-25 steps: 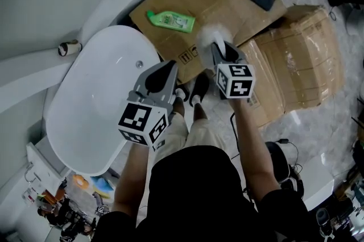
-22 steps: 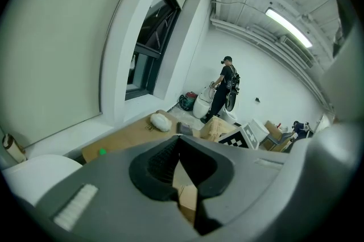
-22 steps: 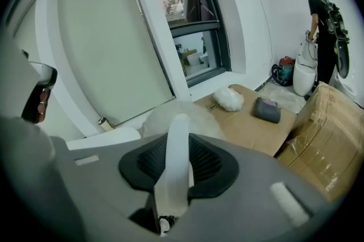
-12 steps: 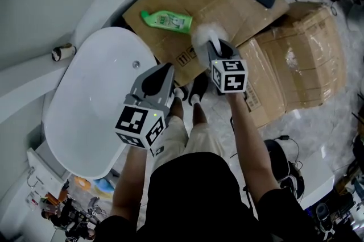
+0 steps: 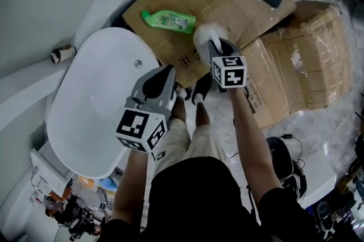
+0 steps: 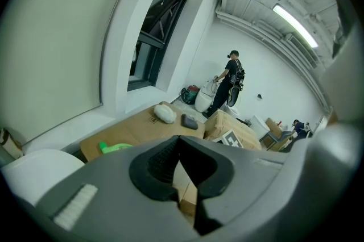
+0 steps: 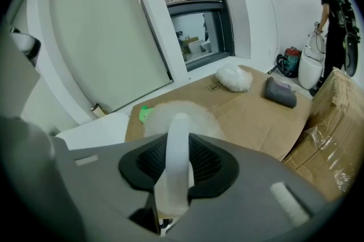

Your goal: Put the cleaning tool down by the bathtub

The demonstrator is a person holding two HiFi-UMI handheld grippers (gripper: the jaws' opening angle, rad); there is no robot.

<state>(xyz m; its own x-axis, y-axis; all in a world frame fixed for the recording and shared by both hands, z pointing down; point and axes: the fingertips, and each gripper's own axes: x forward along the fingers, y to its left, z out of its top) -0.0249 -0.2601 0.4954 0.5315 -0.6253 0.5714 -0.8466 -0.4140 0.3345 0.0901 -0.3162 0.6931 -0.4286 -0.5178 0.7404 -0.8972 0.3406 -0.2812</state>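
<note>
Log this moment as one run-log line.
right hand-held gripper: shut on fluffy cleaning tool | left hand-held gripper: shut, empty | tool over cardboard beside bathtub, not yet down

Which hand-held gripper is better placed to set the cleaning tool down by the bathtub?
Right. The right hand-held gripper is shut on the cleaning tool, its fluffy head over cardboard beside the bathtub; the left hand-held gripper holds nothing.

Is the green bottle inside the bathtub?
No, the green bottle lies on the flat cardboard next to the bathtub.
</note>
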